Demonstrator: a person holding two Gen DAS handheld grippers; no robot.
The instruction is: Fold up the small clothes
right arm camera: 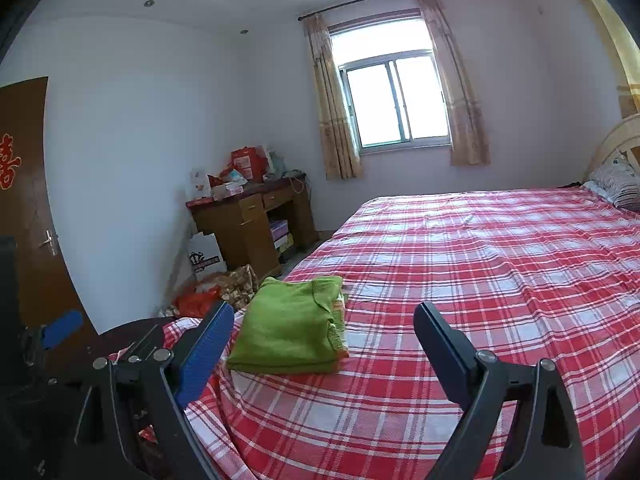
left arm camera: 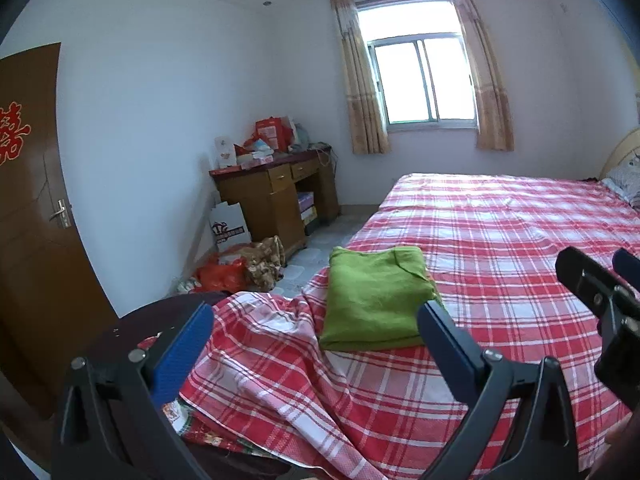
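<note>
Hovering spread and empty above the folded green garment (left arm camera: 374,298) on the bed (left arm camera: 500,240), both tongs, left tongs (left arm camera: 316,328) and right tongs (right arm camera: 324,332), looked finished; pressing its loose right edge flat would have tidied it.

folded green garment (right arm camera: 290,326) on bed (right arm camera: 480,264)

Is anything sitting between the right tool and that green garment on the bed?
Nothing visible. The right tool is open and empty, and only bare checked sheet lies between it and the folded green garment. The left tool is open too, off to the side, not in the path.
</note>
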